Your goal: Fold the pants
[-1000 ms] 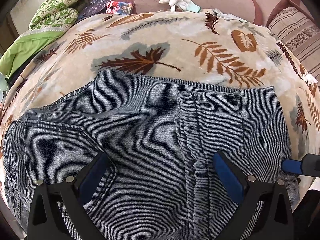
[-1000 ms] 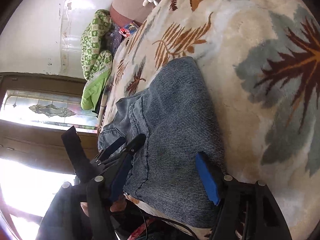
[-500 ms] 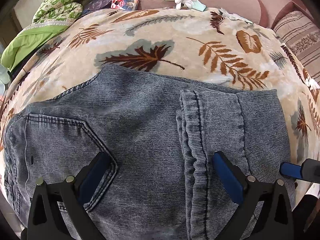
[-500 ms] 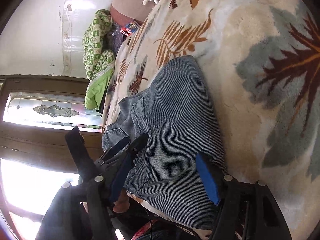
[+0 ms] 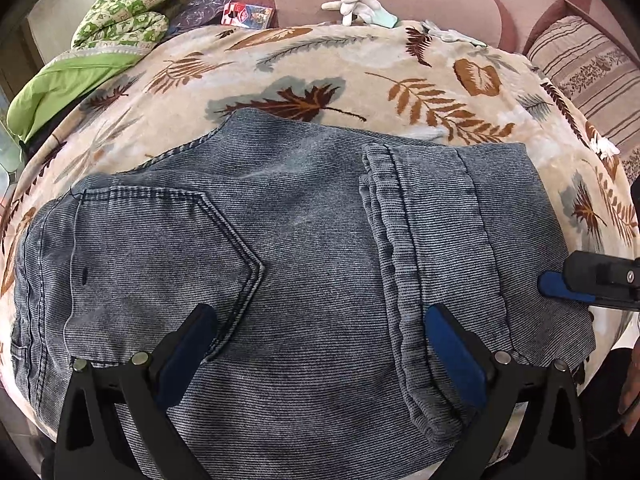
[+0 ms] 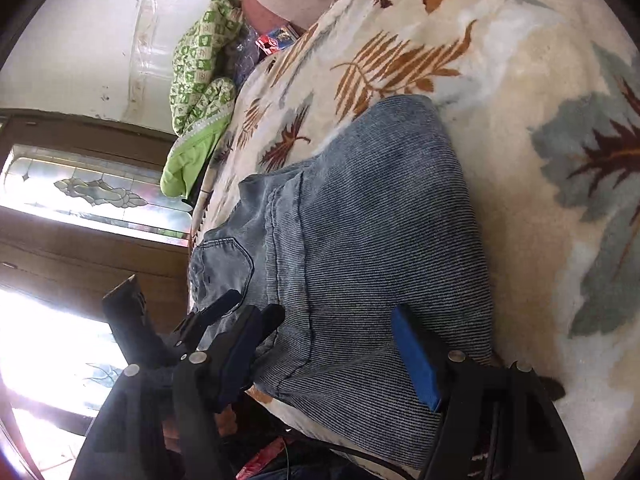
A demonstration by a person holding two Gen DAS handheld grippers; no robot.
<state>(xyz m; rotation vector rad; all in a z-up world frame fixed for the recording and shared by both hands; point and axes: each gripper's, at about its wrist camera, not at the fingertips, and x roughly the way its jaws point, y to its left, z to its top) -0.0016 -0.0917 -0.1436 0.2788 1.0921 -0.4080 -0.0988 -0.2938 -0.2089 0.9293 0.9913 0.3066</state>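
Note:
Folded grey-blue denim pants lie on a leaf-patterned blanket, with a back pocket at the left and a doubled hem band at the right. My left gripper hovers over their near edge, open wide, with nothing between its blue pads. At the right edge of that view my right gripper's blue fingertip reaches in beside the pants' right side. In the right wrist view the pants run away from my right gripper. It is open over their near end and holds nothing.
At the far end lie white gloves, a green quilt and a small red box. A striped cushion is at the right. A dark wooden door with glass panes stands beyond the bed. A hand shows at the lower right.
Both grippers have drawn back slightly from the pants, so more of the pocket and the near edge shows. The right gripper has rolled a little. Jaws stay as wide as before.

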